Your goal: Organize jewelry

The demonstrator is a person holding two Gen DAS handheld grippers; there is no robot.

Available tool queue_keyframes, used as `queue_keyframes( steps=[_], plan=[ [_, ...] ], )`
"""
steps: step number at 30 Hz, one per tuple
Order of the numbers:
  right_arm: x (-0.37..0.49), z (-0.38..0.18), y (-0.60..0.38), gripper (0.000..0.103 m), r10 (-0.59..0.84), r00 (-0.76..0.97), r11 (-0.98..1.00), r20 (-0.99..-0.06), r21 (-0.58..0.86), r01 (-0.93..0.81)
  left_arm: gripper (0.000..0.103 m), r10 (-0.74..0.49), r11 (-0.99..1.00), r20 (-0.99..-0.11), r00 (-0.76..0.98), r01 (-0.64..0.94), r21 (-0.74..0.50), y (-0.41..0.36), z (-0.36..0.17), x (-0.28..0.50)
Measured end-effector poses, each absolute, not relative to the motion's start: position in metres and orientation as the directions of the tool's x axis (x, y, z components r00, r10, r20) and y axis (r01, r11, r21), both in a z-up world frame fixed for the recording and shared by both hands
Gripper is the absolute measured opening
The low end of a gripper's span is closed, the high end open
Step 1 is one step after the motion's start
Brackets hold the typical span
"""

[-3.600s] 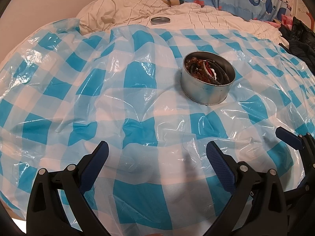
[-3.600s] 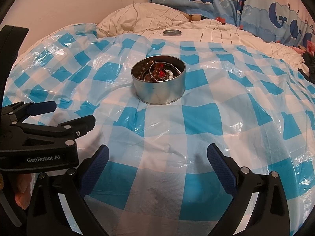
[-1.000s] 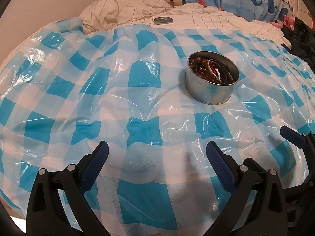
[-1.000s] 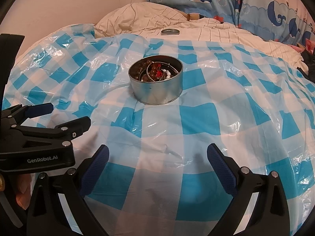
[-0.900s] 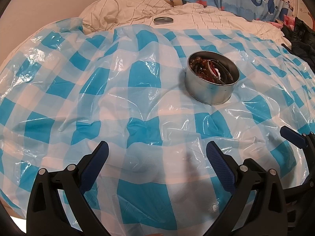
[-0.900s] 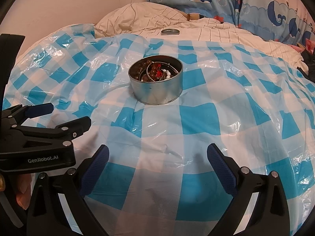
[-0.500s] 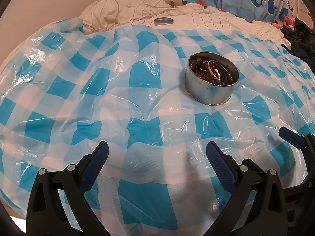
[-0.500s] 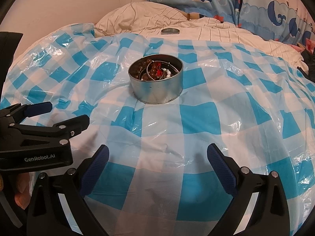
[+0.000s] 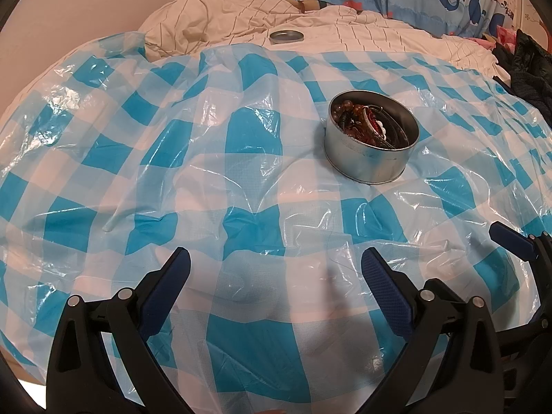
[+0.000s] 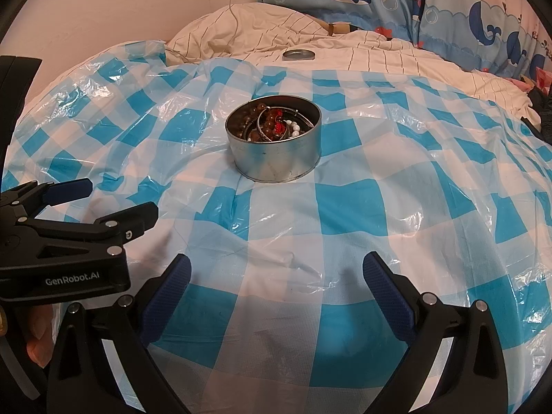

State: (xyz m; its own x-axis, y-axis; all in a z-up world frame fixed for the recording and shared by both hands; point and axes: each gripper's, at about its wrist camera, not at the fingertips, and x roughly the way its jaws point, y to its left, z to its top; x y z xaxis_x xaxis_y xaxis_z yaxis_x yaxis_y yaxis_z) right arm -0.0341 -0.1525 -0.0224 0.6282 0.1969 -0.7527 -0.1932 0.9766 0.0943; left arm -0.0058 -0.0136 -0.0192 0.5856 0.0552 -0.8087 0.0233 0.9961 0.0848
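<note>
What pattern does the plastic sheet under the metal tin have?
The plastic sheet has a blue-and-white check pattern, clearest in the right wrist view.

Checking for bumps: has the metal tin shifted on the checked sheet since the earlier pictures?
No. The metal tin sits on the same white square of the checked plastic sheet, below the lid; only the cameras drifted.

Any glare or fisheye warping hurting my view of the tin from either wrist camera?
Left wrist view: white glare streaks on the blue-checked plastic sheet; the round metal tin is sharp, and black corners crop the frame. Right wrist view: tin centred, beads legible; checks bow toward the edges.
</note>
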Motion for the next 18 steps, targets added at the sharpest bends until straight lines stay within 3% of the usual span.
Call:
queue_keyframes(
  steps=[6, 10, 18],
  plan=[
    [-0.0344, -0.0226, -0.1527, 0.096, 0.197, 0.629, 0.977, -0.752, 0.094, -0.193, 0.095, 0.049, 0.997, -0.811, 0.583, 0.019, 0.074, -0.0128, -0.019, -0.0059],
    [-0.0342, -0.0225, -0.1525, 0.096, 0.198, 0.628, 0.976, -0.753, 0.095, -0.194, 0.095, -0.012, 1.0, -0.8, 0.6, 0.013, -0.005, -0.0056, -0.0151, -0.0095],
    [-0.0351, -0.0204, -0.155, 0.096, 0.199, 0.641, 0.978, -0.741, 0.109, -0.178, 0.095, 0.009, 1.0, -0.804, 0.595, 0.005, 0.015, -0.004, -0.0164, -0.0055]
  ],
)
